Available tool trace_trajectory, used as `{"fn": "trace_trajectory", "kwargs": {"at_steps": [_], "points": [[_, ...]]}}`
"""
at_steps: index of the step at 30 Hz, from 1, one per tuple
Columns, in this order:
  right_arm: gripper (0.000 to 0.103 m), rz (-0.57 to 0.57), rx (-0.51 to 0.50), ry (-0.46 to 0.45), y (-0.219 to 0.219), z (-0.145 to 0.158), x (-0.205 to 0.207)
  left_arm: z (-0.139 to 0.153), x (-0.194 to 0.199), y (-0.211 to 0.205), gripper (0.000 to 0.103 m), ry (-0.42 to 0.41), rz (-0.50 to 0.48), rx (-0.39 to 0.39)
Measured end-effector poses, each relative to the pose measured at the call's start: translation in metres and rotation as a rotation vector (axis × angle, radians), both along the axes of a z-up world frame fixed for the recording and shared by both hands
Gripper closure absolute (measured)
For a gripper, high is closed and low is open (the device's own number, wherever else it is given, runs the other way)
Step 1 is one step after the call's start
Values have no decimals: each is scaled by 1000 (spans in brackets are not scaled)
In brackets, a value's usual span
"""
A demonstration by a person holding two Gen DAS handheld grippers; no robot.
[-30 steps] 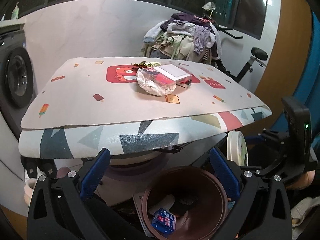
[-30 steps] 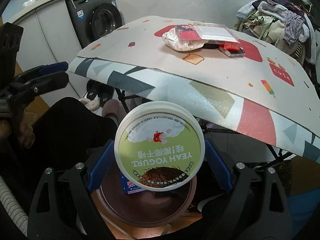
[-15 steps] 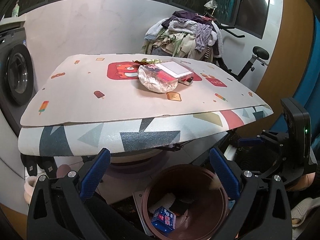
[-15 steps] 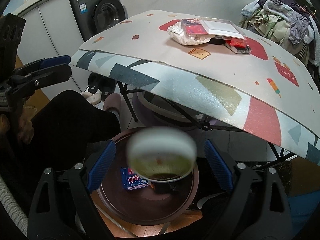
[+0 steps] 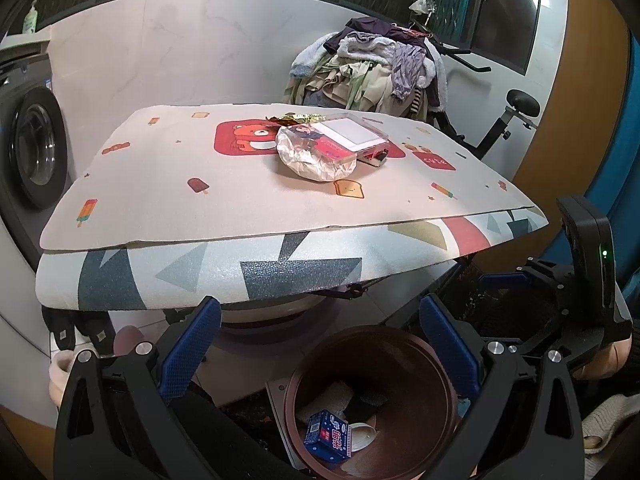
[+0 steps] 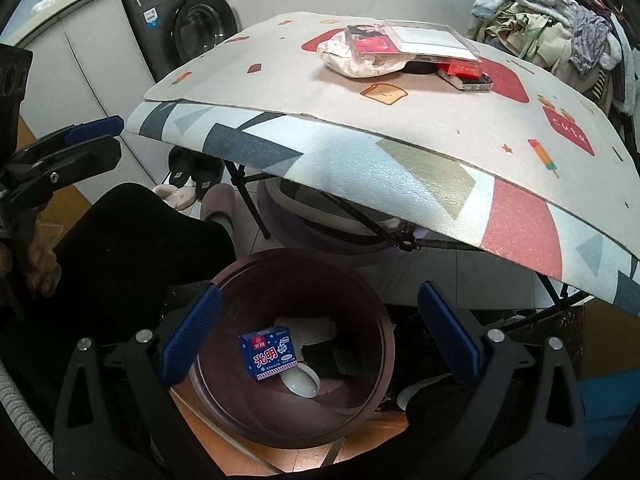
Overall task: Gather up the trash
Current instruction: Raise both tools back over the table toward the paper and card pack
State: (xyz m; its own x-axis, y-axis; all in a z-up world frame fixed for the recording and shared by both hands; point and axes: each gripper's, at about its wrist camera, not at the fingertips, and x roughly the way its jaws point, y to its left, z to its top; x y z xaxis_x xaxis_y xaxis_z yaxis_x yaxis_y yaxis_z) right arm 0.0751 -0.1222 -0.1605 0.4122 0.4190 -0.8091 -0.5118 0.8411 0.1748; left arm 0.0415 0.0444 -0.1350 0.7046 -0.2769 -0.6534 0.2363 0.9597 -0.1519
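Note:
A brown bin stands on the floor below the table's front edge, and both grippers hang over it. My right gripper has its jaws opening, with nothing between them. In the bin lie a white yogurt cup and a blue carton. My left gripper is open and empty above the same bin. On the table a crumpled white bag, a clear plastic box and a red pack are piled together.
A washing machine stands to the left. A heap of clothes sits on an exercise bike behind the table. Slippers and folding table legs are under it. A person's black-clad leg is beside the bin.
The yogurt cup, held in my right gripper a second ago, dropped out as the jaws widened and now lies in the bin. The left gripper stayed put.

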Motion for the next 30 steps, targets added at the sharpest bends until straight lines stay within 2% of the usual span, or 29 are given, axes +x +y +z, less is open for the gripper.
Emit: {"fn": "trace_trajectory", "kwargs": {"at_steps": [24, 28, 30], "points": [[6, -69, 11, 24, -12, -2, 8, -3, 2, 2, 6, 12, 3, -4], [6, -54, 18, 72, -12, -2, 15, -4, 10, -1, 6, 52, -17, 3], [6, -63, -4, 47, -13, 3, 20, -4, 14, -3, 6, 56, -22, 9]]}}
